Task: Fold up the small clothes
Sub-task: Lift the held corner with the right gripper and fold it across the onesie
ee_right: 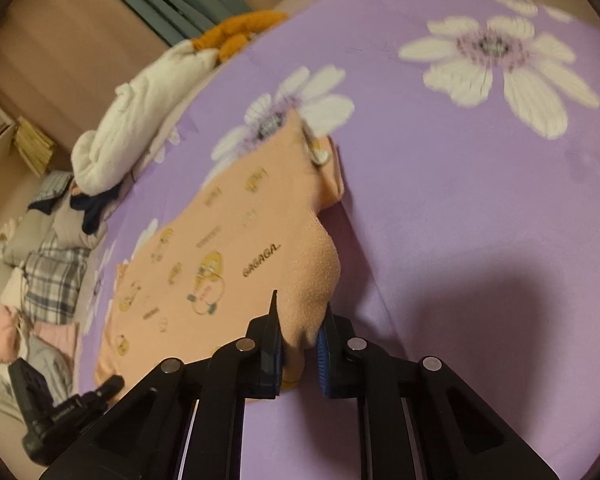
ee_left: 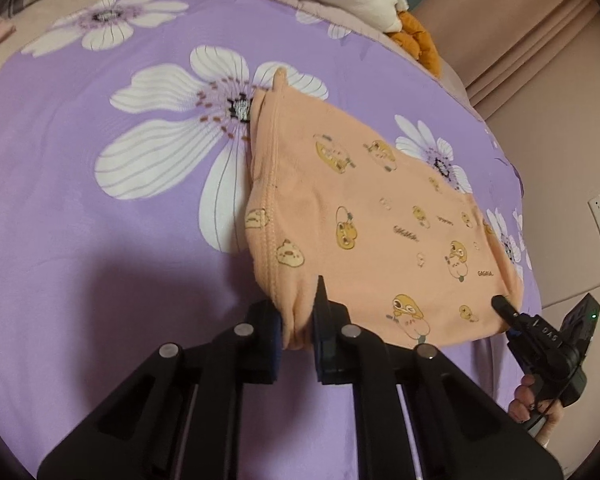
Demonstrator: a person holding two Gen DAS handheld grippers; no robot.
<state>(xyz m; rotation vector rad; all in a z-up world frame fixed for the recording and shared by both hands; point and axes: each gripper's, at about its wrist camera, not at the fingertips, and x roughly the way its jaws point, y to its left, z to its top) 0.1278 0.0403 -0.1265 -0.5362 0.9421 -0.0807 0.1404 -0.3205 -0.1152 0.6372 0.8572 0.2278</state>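
**Peach cloth pinched at both corners**

Peach garment (ee_left: 364, 216) bunches between the clenched left claw (ee_left: 298, 320) and, at the other near corner, the clenched right claw (ee_right: 300, 344). Beyond both claws it spreads over the purple flowered bedsheet (ee_left: 100, 240).

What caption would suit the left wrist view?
Both grippers, left and right, pinch the peach garment on a purple floral sheet.

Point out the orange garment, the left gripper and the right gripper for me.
orange garment (ee_left: 364, 216), left wrist view, on its printed middle.
left gripper (ee_left: 298, 320), left wrist view, midway between fingertips, on the pinched corner.
right gripper (ee_right: 302, 320), right wrist view, midway between fingertips, on bunched fabric.
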